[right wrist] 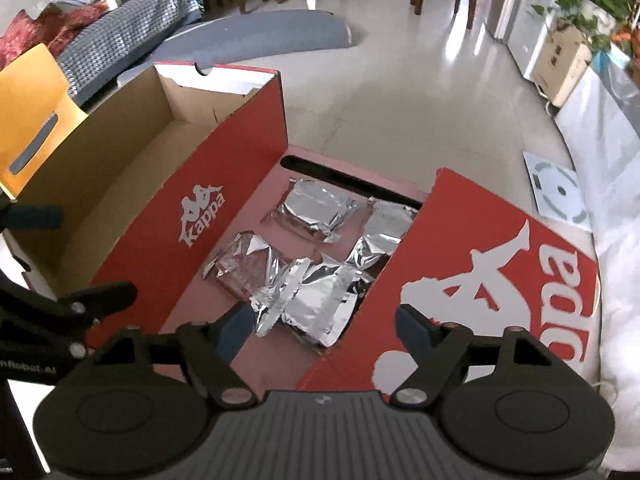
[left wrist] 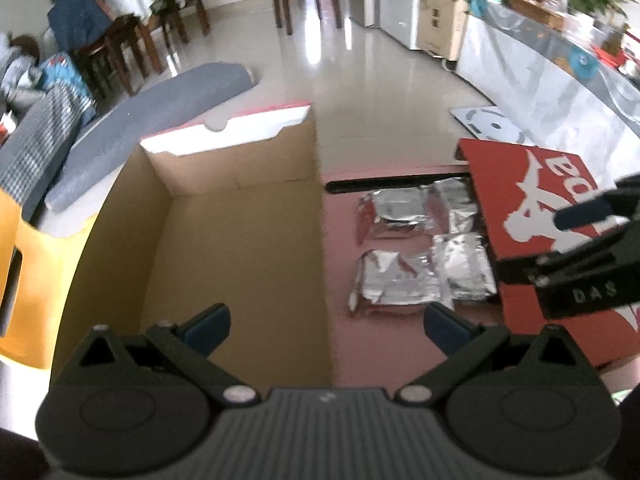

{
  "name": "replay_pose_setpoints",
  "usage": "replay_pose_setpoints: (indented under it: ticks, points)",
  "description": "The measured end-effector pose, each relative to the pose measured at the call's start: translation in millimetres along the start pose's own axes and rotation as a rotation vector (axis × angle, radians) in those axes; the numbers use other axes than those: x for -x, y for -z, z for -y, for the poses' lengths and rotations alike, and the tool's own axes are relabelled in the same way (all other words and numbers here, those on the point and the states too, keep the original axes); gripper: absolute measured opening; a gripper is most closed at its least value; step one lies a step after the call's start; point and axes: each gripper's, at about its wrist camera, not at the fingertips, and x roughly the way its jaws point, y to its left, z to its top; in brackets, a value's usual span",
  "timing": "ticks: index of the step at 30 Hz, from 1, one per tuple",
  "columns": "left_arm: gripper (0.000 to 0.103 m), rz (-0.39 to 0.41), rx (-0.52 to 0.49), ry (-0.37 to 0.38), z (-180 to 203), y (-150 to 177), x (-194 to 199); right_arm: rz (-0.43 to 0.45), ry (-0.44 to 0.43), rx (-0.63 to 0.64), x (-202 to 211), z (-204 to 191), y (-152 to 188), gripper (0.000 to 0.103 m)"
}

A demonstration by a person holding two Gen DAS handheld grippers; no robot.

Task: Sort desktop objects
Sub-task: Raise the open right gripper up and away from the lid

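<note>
Four silver foil packets (right wrist: 304, 256) lie close together on a pinkish-red table (right wrist: 264, 360), between an open cardboard shoe box (right wrist: 132, 168) with red sides and its red lid (right wrist: 480, 264), which lies flat beside them. The right gripper (right wrist: 324, 322) hovers just above the nearest packet, jaws apart with nothing pressed between them. The left gripper (left wrist: 326, 326) hangs over the box's near edge, jaws wide and empty. Beyond lies a pale tiled floor (right wrist: 400, 80).

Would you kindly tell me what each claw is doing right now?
Left claw: open, holding nothing, above the open shoe box.
Right claw: open, empty, over the foil packets.
</note>
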Motion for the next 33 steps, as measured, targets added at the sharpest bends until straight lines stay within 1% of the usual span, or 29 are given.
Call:
replay_pose_setpoints:
  ticks: [1, 4, 8, 11, 14, 20, 24, 27, 31, 33]
  points:
    - [0.103, 0.0, -0.01, 0.001, 4, -1, 1, 0.008, -0.002, -0.018, 1, 3, 0, 0.069]
    - [0.103, 0.003, -0.026, 0.006, 15, -3, 4, 0.012, -0.029, -0.076, 1, 12, 1, 0.065]
    - [0.103, 0.0, -0.025, 0.008, 25, -6, 4, 0.042, -0.026, -0.084, 6, 16, 2, 0.065]
    - [0.103, -0.01, -0.027, 0.001, 32, -7, 1, 0.046, -0.04, -0.108, 8, 19, 2, 0.065]
    - [0.103, -0.02, -0.029, 0.009, 38, -7, -1, 0.056, -0.047, -0.133, 10, 24, 1, 0.065]
    - [0.103, -0.019, -0.051, 0.02, 50, -6, -3, 0.072, -0.034, -0.134, 10, 27, 2, 0.065]
    - [0.103, -0.01, -0.067, 0.027, 56, -6, -2, 0.072, -0.023, -0.135, 9, 30, 3, 0.059]
    - [0.099, -0.008, -0.078, 0.03, 60, -6, -3, 0.072, -0.019, -0.149, 8, 35, 4, 0.059]
    - [0.088, -0.016, -0.088, 0.053, 65, -3, -6, 0.072, -0.014, -0.188, 9, 41, 5, 0.059]
    - [0.085, -0.02, -0.093, 0.065, 67, -1, -8, 0.074, -0.011, -0.201, 9, 44, 5, 0.059]
